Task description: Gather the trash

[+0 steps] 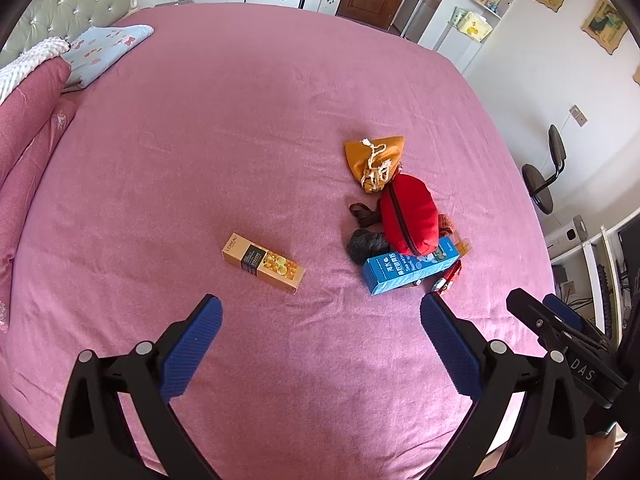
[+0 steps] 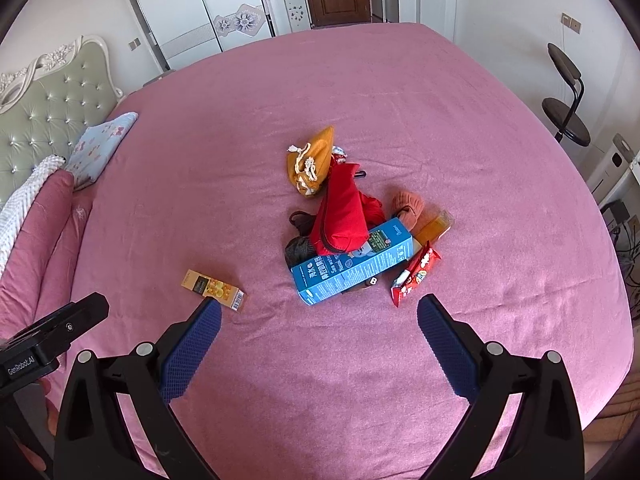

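Both grippers, left (image 1: 320,312) and right (image 2: 318,312), were spread wide and held nothing. The gold box (image 1: 263,263) lay just ahead of the left fingers, the blue box (image 2: 352,266) ahead of the right ones.

pile sits mid bed (image 2: 360,92): drawstring pouch (image 2: 310,160) at back, zip pouch (image 2: 340,212) in front of it, leaning on the long carton (image 2: 352,266) at the pile's front. snack wrapper (image 2: 414,278) just right of carton, small bottle (image 2: 434,226) behind wrapper. slim box (image 1: 264,262) lies alone, well left of pile. pillows (image 1: 108,50) far left by headboard (image 2: 52,108)
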A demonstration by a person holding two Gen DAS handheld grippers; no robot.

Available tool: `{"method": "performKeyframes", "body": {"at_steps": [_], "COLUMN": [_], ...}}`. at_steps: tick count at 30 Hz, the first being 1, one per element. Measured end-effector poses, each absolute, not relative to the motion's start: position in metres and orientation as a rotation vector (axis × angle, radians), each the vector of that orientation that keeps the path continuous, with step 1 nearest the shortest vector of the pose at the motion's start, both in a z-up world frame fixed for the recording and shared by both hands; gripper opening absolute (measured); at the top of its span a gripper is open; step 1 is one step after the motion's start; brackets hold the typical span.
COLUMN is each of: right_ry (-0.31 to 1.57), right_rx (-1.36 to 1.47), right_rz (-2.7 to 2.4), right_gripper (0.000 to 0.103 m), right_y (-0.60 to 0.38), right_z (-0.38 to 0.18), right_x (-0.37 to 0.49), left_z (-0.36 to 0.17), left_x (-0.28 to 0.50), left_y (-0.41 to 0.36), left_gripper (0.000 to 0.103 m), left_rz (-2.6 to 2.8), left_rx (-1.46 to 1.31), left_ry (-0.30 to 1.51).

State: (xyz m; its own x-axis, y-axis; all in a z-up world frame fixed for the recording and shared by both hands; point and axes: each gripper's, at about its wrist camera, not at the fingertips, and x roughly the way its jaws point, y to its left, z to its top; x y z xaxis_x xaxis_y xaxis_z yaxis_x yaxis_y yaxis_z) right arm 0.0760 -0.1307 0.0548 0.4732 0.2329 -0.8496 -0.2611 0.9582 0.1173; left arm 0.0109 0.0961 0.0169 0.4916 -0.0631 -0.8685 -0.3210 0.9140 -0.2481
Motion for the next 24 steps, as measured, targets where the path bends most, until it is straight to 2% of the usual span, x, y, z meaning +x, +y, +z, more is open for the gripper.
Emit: {"method": "performKeyframes", "body": {"at_steps": [24], "right_ry": [1.087], "right_rx": [-0.036], "right_rz": [0.413], "right_gripper": [0.094], "right_y": [-0.143], "right_z": [0.041], "right_x": [0.102], "left_z": [0.012], "left_x": [0.021], "left_y": [0.08], "left_gripper": [0.099], "left_rz": [0.252], "left_rx": [-0.463], "left_ry": [1.074]}}
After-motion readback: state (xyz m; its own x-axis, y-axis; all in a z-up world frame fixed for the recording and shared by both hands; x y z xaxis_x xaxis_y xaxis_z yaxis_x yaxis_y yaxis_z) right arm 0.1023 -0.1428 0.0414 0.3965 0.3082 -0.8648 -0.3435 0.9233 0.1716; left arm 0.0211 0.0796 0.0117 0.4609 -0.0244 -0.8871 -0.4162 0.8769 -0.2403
